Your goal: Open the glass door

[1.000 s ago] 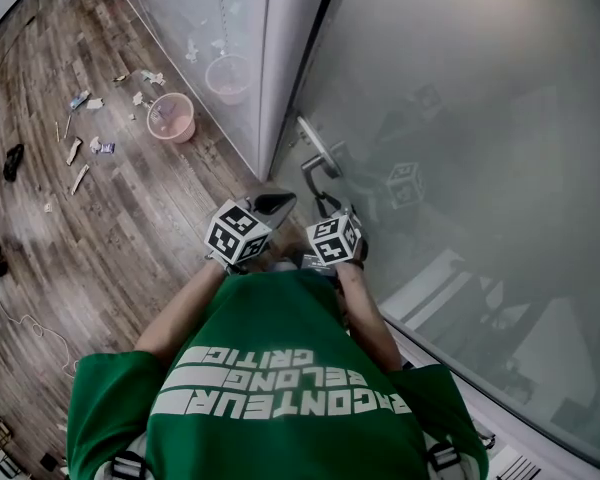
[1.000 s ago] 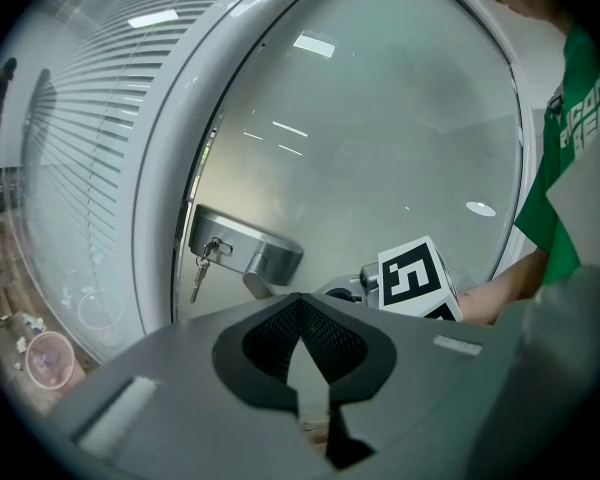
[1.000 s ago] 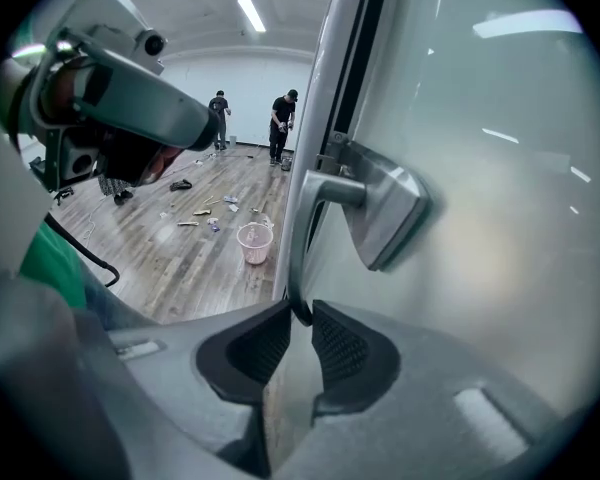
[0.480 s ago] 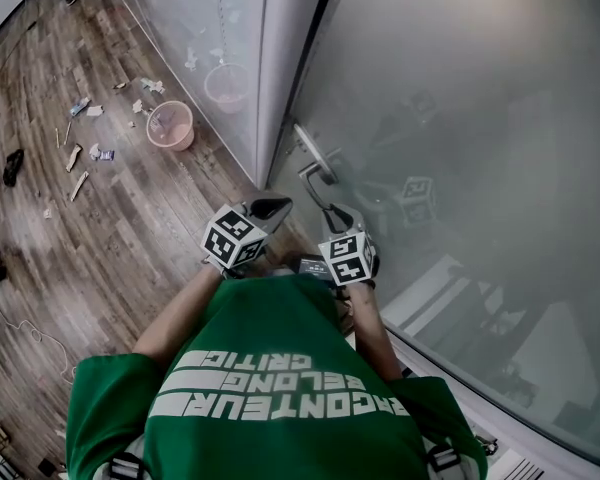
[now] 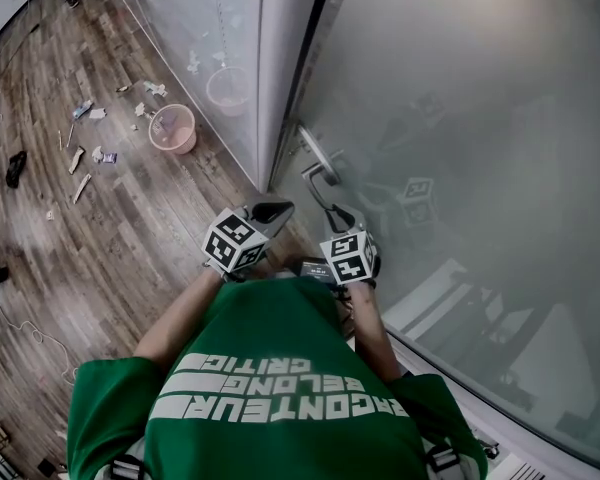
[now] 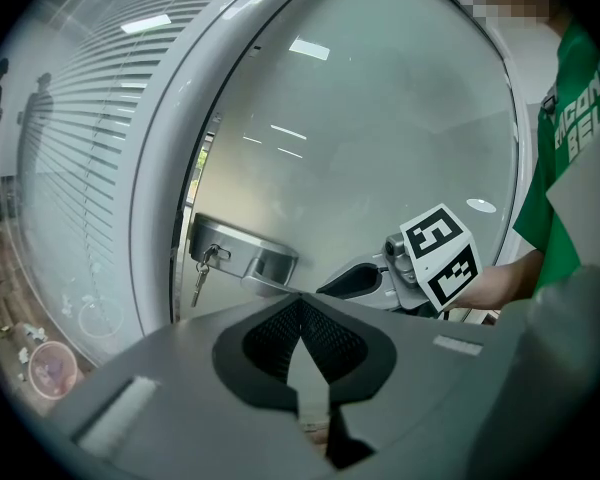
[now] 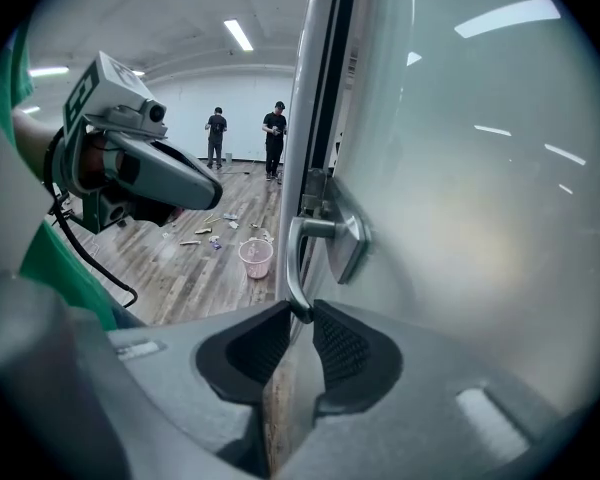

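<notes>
**Right tool on the handle, left tool shut beside it**

A wooden floor [image 5: 130,228] runs off to your left, strewn with scraps of litter [image 5: 90,133], and a pink bucket [image 5: 171,128] stands near the white frame post [image 5: 280,68]. The frosted glass door [image 5: 480,118] fills the right of the head view, directly in front of you. Its metal handle [image 5: 320,180] is mounted at the door's edge, just beside the post.

Both your forearms reach forward from your green shirt, elbows bent, and the two tools sit close together at the door's edge. Your right tool [image 7: 302,313] points at the door, with its jaws closed narrowly on the free end of the handle. The lever curves up from between the pads to its plate on the glass.

Your left tool [image 6: 300,303] hangs just left of the right one, aimed at the lock side of the door. Its jaws are pressed together with nothing between them. Beyond its tip a bunch of keys [image 6: 200,268] hangs from the lock. In the right gripper view two people [image 7: 217,133] stand far back in the room.
</notes>
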Demonstrator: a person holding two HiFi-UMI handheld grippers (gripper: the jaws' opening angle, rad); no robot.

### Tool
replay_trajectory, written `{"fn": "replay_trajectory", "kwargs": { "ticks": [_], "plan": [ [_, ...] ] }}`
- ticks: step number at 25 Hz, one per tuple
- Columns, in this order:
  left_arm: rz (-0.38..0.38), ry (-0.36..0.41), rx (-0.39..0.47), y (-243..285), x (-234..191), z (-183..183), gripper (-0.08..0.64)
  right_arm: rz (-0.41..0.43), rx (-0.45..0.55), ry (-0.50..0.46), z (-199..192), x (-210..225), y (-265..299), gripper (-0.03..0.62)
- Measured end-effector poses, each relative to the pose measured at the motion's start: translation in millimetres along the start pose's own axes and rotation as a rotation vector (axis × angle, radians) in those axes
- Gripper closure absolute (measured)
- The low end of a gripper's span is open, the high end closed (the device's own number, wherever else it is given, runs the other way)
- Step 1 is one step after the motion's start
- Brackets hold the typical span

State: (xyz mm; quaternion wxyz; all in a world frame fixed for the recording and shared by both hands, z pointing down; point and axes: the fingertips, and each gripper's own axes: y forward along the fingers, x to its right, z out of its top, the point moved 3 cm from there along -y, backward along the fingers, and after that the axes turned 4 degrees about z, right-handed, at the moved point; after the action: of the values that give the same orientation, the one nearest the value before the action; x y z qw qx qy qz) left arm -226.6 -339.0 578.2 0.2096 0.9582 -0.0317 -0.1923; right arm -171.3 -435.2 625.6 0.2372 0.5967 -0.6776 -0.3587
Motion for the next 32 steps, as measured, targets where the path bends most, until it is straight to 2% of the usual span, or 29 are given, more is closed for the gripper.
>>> {"fn": "replay_trajectory", "kwargs": {
  "ticks": [7,12,32],
  "plan": [
    [0.004,0.019,0.01,1,5,-4,0.543,-0.02,0.003,0.019,-2,18,2,0.534],
    [-0.005,0.004,0.009,1,11,-4,0.543,-0.036,0.008,0.041,-1,37,6,0.534],
    [0.007,0.013,-0.005,7,32,-8,0.543,-0.133,0.004,0.151,-7,131,18,0.534]
  ]
}}
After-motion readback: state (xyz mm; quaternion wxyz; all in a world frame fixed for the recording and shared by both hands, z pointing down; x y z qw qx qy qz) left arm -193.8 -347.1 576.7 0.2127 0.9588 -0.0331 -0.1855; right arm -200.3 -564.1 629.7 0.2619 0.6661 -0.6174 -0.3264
